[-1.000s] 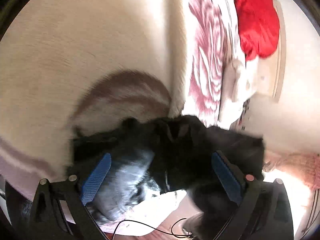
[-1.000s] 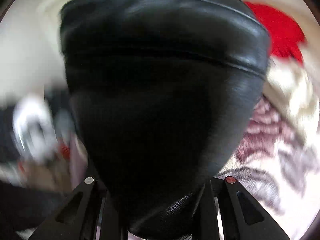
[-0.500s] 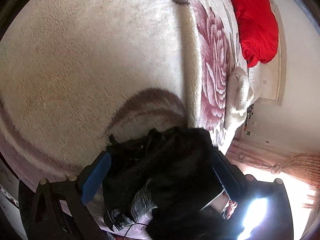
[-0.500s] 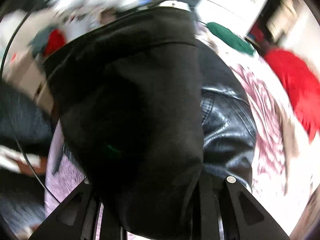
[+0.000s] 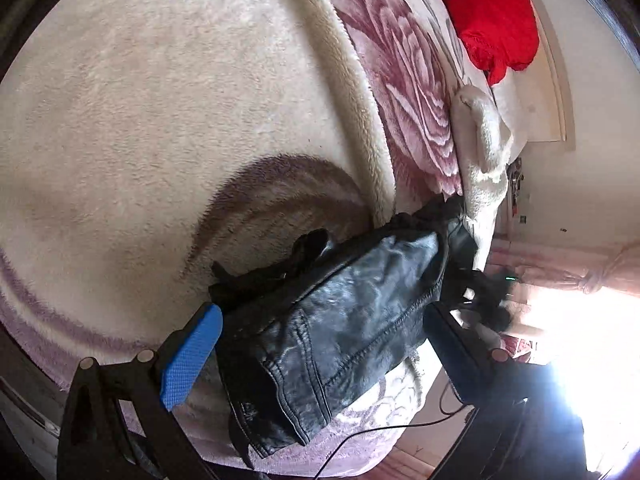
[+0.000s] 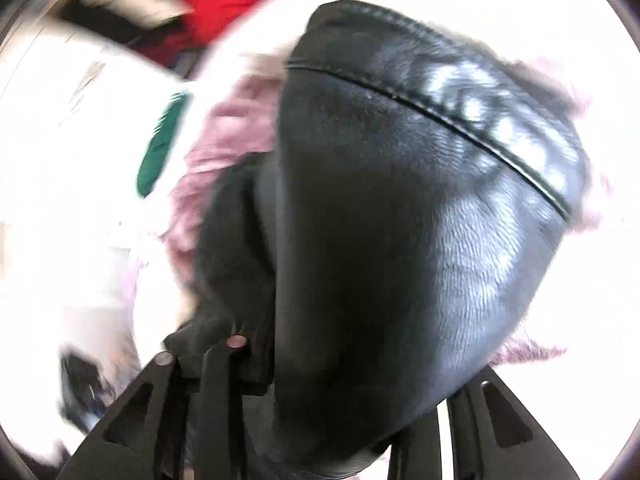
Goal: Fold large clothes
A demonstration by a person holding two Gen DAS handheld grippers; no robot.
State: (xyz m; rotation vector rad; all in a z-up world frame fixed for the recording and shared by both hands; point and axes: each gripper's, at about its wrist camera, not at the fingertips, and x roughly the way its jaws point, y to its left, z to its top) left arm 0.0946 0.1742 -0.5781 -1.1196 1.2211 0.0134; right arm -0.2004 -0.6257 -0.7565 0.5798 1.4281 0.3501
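Note:
A black leather jacket [image 5: 352,320] lies bunched on the cream fleece blanket [image 5: 160,120] near the bed's edge, shiny side up. My left gripper [image 5: 320,344] hovers over it, open wide. The jacket sits between the blue pad [image 5: 192,356] and the dark far finger [image 5: 452,344], and neither presses on it. In the right wrist view, blurred by motion, a thick fold of the jacket [image 6: 400,220] fills the frame. It runs down between the fingers of my right gripper [image 6: 352,364], whose jaws are opening. Their pads are hidden behind the leather.
A red garment [image 5: 496,20] lies at the far end of the bed beside the blanket's rose pattern [image 5: 416,92]. A rolled cream blanket edge [image 5: 480,140] borders the bed on the right. A thin black cable [image 5: 380,432] trails below the jacket. A green item [image 6: 160,148] shows at left.
My right gripper swung down toward the bed with the jacket, rolled over, and its fingers spread apart. The jacket now lies stretched out, leather side up, under the left gripper, which rose slightly.

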